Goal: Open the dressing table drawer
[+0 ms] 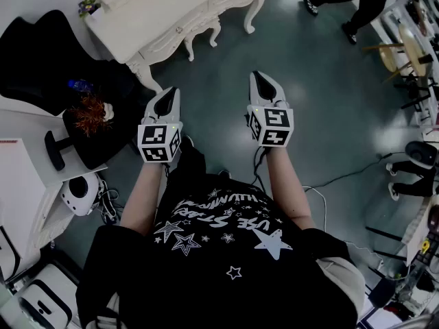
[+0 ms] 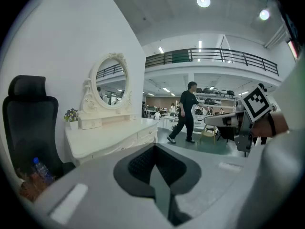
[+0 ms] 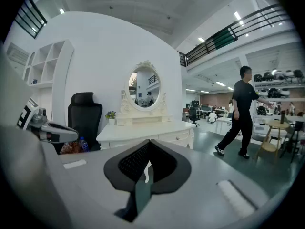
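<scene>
Cut off: the cream-white carved dressing desk (image 1: 171, 16) runs past the top edge of the head view, so its mirror is lost there. A walking person in black (image 1: 346, 2) is cropped at the same edge.
Covered: in the left gripper view the gripper's own grey body hides the lower part of the desk front.
Hard to make out: a rust-orange tufted object (image 1: 89, 113) lies on the chair. What it is cannot be told.
Drawer fronts: the pale, gently bowed drawer fronts with small round knobs (image 3: 178, 137) sit flush in the band under the desk top, closed. From overhead they are strongly foreshortened. Which one the task means cannot be told.
Left gripper: the white-and-grey plastic left gripper with a marker cube at its rear (image 1: 169, 96) has its jaw tips pressed together with nothing between them. It is held in the air over the floor, well apart from the desk.
Right gripper: the matching white-and-grey right gripper (image 1: 262, 81) is likewise clenched and empty, beside the left one and equally clear of the desk.
Desk form: a scalloped top edge, curved legs with scroll feet, and a smooth painted finish.
Mirror: an oval glass in an ornate cream carved frame (image 3: 144, 87) stands upright at the back of the desk top.
Posy: a small white pot of flowers (image 3: 111, 116) stands on the desk top beside the mirror.
Chair: a black padded high-backed office chair (image 3: 85, 113) stands just beside the desk's end. A clear bottle with a blue cap (image 3: 84, 144) is on it.
Floor: a glossy grey-green floor (image 1: 309, 115) reflects the lights.
</scene>
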`<action>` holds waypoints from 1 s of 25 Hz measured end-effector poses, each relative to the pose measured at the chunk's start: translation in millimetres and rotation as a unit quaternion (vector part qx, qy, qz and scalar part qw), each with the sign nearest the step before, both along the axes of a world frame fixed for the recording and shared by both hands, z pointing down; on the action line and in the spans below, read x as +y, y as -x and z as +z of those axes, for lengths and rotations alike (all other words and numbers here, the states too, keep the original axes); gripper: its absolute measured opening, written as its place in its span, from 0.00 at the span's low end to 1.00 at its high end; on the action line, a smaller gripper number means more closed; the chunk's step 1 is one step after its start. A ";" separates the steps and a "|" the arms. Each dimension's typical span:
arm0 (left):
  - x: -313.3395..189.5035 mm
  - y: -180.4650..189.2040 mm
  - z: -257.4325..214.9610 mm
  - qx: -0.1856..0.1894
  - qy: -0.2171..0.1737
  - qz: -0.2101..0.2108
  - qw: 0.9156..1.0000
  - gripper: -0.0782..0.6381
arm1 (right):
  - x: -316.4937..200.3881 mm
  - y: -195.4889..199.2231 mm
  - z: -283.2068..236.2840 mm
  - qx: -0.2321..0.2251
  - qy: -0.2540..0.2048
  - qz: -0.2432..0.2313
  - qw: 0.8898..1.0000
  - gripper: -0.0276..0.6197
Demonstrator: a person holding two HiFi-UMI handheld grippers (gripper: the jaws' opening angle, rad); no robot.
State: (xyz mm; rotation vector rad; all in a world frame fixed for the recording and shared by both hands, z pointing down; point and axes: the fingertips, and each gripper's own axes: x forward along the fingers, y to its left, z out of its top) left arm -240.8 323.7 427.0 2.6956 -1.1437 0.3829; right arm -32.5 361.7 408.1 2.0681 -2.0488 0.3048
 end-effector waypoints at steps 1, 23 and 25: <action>10.2 1.7 -0.9 0.000 -0.001 0.000 1.000 0.11 | 9.5 0.9 0.0 -0.003 -0.001 0.000 1.000 0.09; 112.9 17.0 -11.0 0.023 0.003 -0.040 0.999 0.11 | 113.4 15.2 -7.0 -0.005 -0.009 -0.047 0.999 0.09; 111.8 16.2 -10.9 0.021 0.002 -0.042 0.999 0.11 | 112.2 15.4 -2.9 -0.010 -0.006 -0.051 0.999 0.09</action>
